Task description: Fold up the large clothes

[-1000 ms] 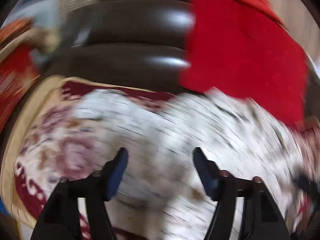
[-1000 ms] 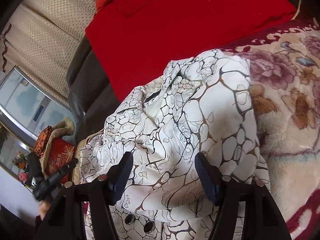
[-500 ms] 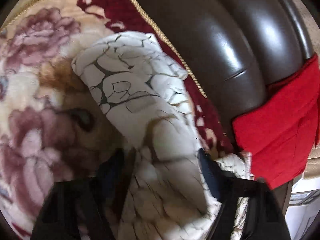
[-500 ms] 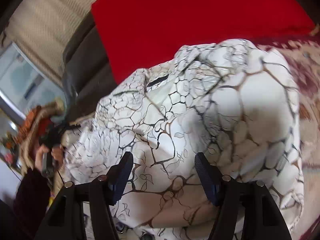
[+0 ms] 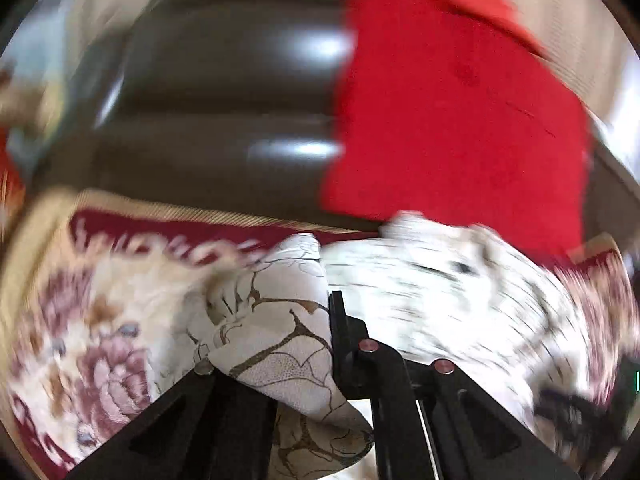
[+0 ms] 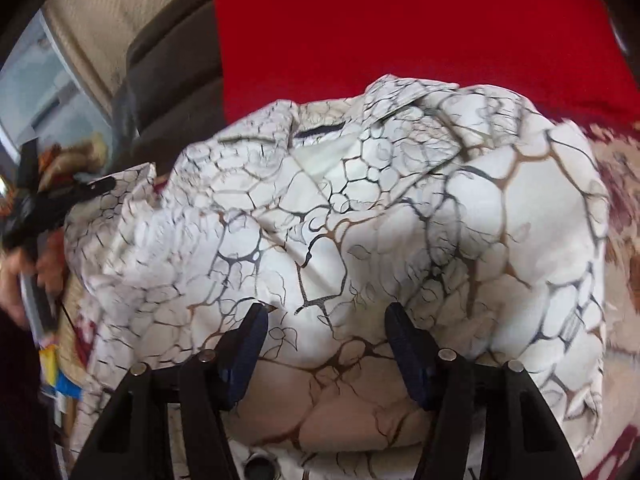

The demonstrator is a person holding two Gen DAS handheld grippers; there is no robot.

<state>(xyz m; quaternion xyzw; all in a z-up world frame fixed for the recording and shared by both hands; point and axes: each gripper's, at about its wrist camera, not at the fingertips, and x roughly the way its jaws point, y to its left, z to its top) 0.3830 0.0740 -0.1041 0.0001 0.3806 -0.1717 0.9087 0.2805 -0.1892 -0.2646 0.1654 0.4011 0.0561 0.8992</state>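
On the flowered blanket (image 6: pixel 624 208) that covers the sofa seat lies one crumpled white garment (image 6: pixel 360 216) with a dark crackle print, bunched against the red cloth (image 6: pixel 400 24) draped over the brown sofa back (image 5: pixel 224 92). At the left edge of the garment, the left claw (image 5: pixel 326 320) is pressed together on a fold of the fabric: its jaws have just been closing, and the cloth now bulges out to the left of the visible black finger and hangs down below it. The rest of the garment spreads away to the right in that blurred view. Seen from the right wrist, the right claw (image 6: pixel 326 340) hangs just above the near part of the garment with its two blue-padded fingers spread; fabric lies beneath the gap, but the pads do not pinch it. Far left in that view, the left claw (image 6: pixel 100 188) bites the garment's edge, with a hand (image 6: pixel 12 276) behind it. Counted: one garment, one red cloth, one blanket, two claws. Two dark buttons (image 6: pixel 260 466) show at the garment's near hem.
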